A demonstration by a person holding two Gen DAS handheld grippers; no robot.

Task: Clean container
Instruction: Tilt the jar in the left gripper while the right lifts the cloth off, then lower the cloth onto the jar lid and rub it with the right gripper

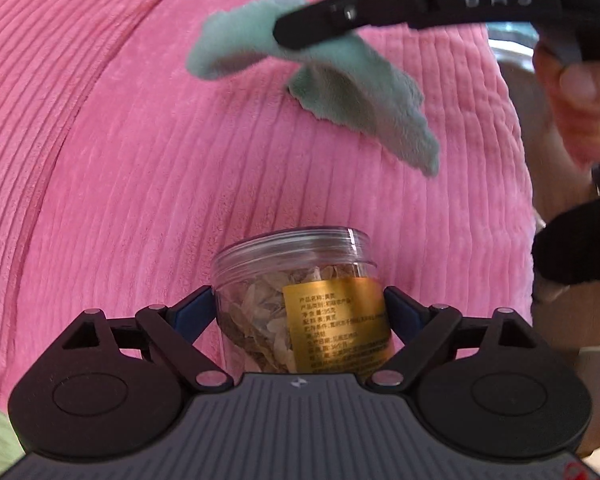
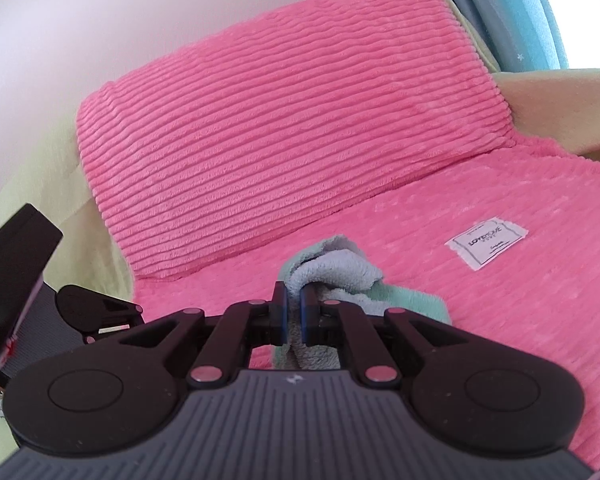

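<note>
A clear plastic jar [image 1: 300, 300] with a gold label and dried flakes inside stands upright and lidless between the fingers of my left gripper [image 1: 300, 304], which is shut on its sides. Above it in the left wrist view hangs a mint-green cloth [image 1: 340, 92], pinched by my right gripper [image 1: 284, 36], whose black body reaches in from the upper right. In the right wrist view the right gripper [image 2: 294, 304] is shut on the same cloth [image 2: 332, 268], which bunches up past the fingertips and trails beneath them.
A pink ribbed cushion [image 2: 292, 120] and a pink seat cover [image 2: 500, 300] with a white label [image 2: 486, 246] fill the background. A person's hand [image 1: 572, 92] holds the right gripper. Part of the left gripper [image 2: 20, 280] shows at the left edge.
</note>
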